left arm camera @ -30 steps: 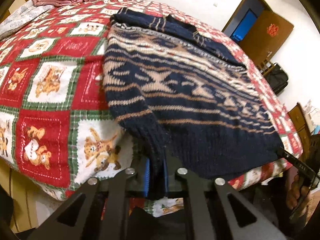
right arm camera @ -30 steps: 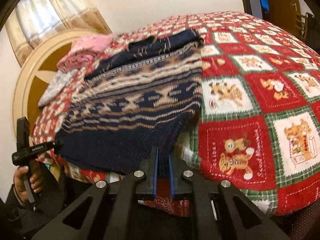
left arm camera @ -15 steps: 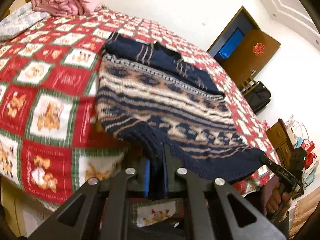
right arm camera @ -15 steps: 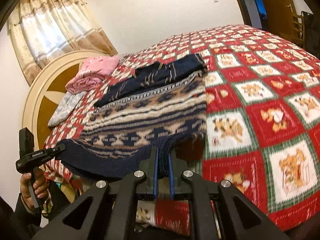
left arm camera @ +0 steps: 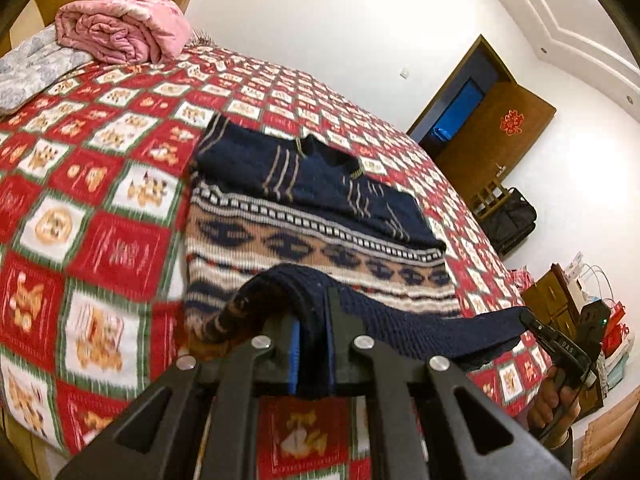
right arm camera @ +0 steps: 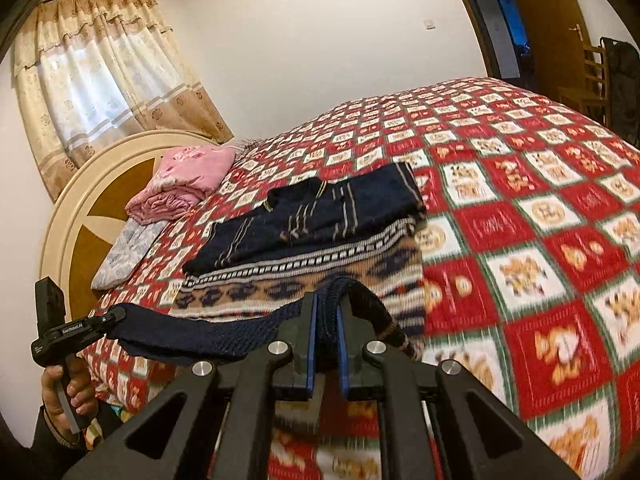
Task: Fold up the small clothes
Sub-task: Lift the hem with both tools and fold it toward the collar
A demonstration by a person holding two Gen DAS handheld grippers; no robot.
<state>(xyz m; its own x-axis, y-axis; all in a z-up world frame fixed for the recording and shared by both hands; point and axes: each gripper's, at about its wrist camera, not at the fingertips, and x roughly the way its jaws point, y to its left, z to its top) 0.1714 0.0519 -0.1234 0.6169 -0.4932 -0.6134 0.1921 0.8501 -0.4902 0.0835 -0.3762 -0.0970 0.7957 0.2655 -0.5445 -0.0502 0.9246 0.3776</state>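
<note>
Two grippers, left (left arm camera: 312,344) and right (right arm camera: 326,340), clench the sweater (left arm camera: 320,240) hem above the bed (left arm camera: 120,200); next, fold it toward the far collar.

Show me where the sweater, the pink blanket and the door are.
sweater (left arm camera: 304,236), left wrist view, patterned band.
pink blanket (left arm camera: 120,28), left wrist view, rolled top.
door (left arm camera: 500,148), left wrist view, brown panel.
</note>
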